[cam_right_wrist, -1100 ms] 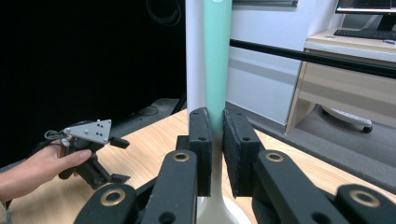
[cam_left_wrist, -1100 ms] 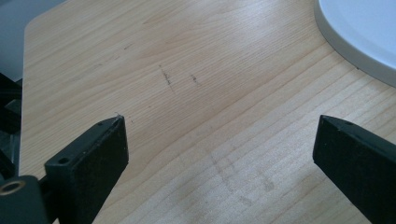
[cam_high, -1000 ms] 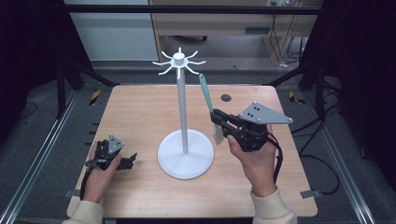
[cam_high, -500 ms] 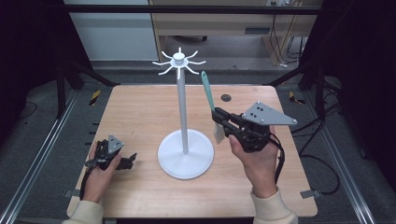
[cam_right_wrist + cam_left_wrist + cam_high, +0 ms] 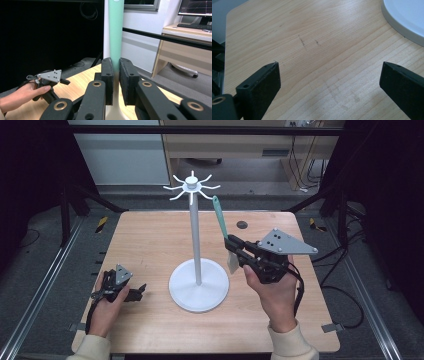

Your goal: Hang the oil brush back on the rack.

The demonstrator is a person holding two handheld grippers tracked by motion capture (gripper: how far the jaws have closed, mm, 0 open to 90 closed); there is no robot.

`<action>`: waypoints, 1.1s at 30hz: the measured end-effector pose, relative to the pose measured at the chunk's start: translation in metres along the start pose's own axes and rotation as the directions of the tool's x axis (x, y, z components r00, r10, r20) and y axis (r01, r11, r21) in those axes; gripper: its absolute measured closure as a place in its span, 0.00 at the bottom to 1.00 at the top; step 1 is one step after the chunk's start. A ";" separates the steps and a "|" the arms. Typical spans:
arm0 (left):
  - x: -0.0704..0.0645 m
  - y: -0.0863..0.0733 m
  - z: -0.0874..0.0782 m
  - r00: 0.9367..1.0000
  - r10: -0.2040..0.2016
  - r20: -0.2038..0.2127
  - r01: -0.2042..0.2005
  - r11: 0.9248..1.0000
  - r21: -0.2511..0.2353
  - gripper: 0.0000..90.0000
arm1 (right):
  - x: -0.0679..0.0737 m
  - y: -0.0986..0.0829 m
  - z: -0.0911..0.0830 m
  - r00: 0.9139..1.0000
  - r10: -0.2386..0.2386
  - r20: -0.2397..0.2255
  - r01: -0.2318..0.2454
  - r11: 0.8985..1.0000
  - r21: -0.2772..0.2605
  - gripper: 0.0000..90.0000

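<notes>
To the left of the white stand (image 5: 198,270), the left gripper (image 5: 136,292) is rested low on the wooden surface (image 5: 150,240) with its fingers (image 5: 259,85) spread wide and nothing between them. Just right of the stand's pole, the green-handled spatula (image 5: 220,227) is pinched upright in the right gripper (image 5: 234,247), its pale blade hanging below the fingers (image 5: 108,75). The step is probably hanging it on a top hook, though whether the handle end has a hole cannot be told; it should be raised vertically, clear of the pole.
</notes>
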State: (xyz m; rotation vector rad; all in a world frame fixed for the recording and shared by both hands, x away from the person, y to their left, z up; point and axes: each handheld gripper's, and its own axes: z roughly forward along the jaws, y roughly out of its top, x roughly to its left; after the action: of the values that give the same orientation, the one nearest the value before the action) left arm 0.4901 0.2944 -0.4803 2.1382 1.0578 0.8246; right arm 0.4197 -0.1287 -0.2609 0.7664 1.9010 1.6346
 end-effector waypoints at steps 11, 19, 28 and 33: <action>0.000 0.000 0.000 1.000 0.000 0.002 0.000 1.000 0.001 0.03 | 0.001 0.002 0.005 1.000 -0.005 -0.009 0.005 1.000 0.011 0.91; 0.000 0.000 0.000 1.000 -0.002 0.001 0.002 1.000 0.001 0.03 | 0.001 0.003 0.012 1.000 -0.005 -0.013 0.005 1.000 0.024 0.91; 0.001 0.000 0.000 1.000 -0.001 -0.001 0.001 1.000 0.002 0.03 | 0.001 0.003 0.020 1.000 -0.001 -0.008 0.001 0.999 0.036 0.91; 0.001 0.000 0.000 1.000 -0.001 0.000 0.001 1.000 0.001 0.03 | 0.002 0.003 0.022 1.000 0.001 -0.006 0.000 0.999 0.035 0.91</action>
State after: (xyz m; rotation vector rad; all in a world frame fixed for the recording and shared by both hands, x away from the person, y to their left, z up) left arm 0.4902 0.2951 -0.4805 2.1385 1.0595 0.8244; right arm 0.4343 -0.1114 -0.2614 0.7765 1.9382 1.6101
